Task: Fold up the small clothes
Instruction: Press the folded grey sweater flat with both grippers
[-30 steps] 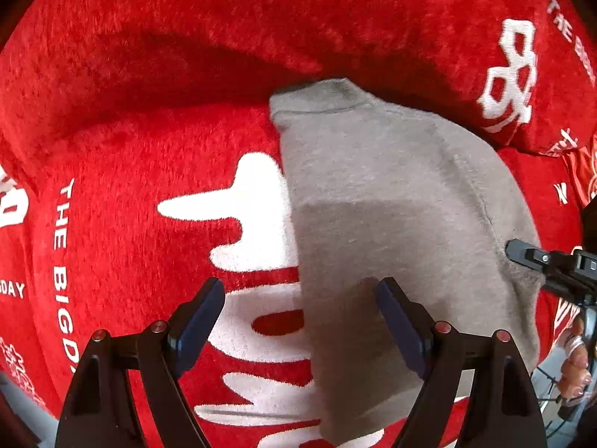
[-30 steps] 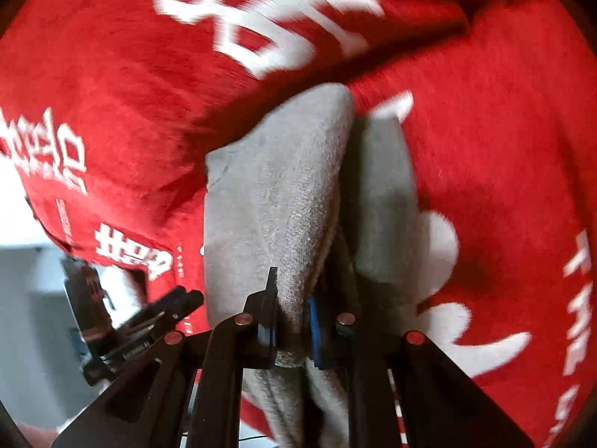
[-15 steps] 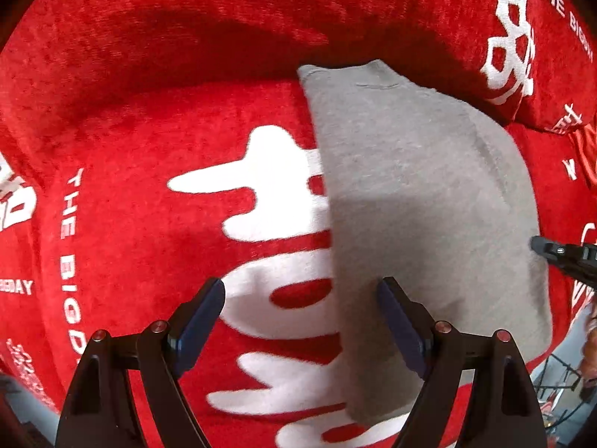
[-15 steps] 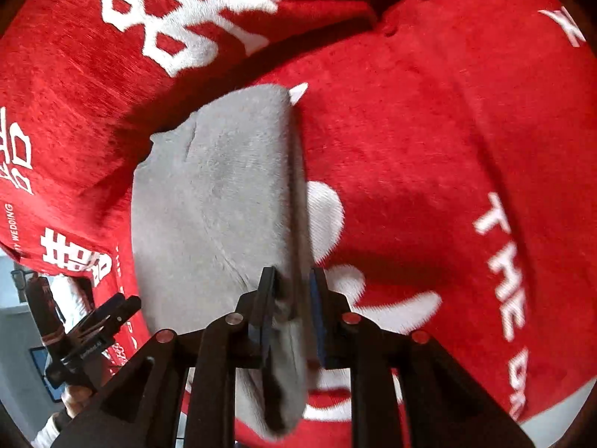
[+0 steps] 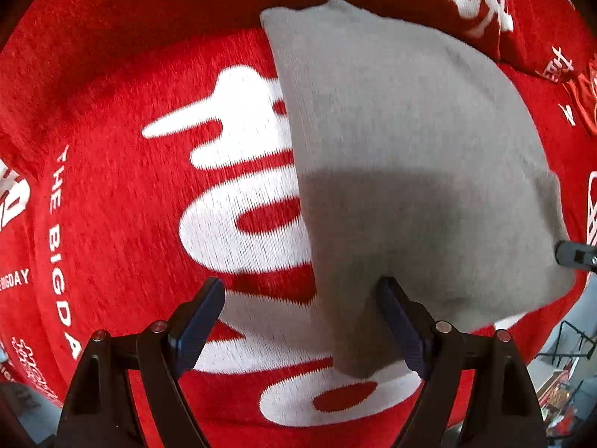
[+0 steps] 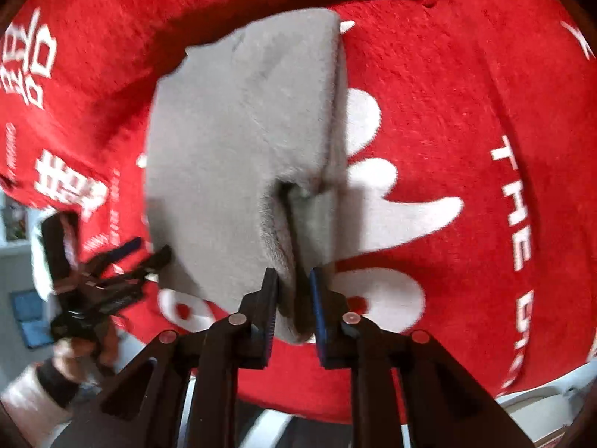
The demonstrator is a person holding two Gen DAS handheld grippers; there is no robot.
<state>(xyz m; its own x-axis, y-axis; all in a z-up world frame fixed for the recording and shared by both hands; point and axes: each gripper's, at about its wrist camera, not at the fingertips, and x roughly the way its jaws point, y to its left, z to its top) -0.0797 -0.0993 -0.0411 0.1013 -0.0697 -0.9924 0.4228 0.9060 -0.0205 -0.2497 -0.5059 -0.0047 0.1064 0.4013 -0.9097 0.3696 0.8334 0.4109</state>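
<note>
Grey knit garment lies folded on a red cloth with white lettering. Right gripper has its fingers clamped on the garment's near edge, lifting a fold. Left gripper hangs above the garment's other edge, fingers wide apart, gripping nothing.

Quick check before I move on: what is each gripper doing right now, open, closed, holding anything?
Left gripper: open, nothing gripped, above the edge of the grey garment.
Right gripper: closed on a fold of the grey garment.
</note>
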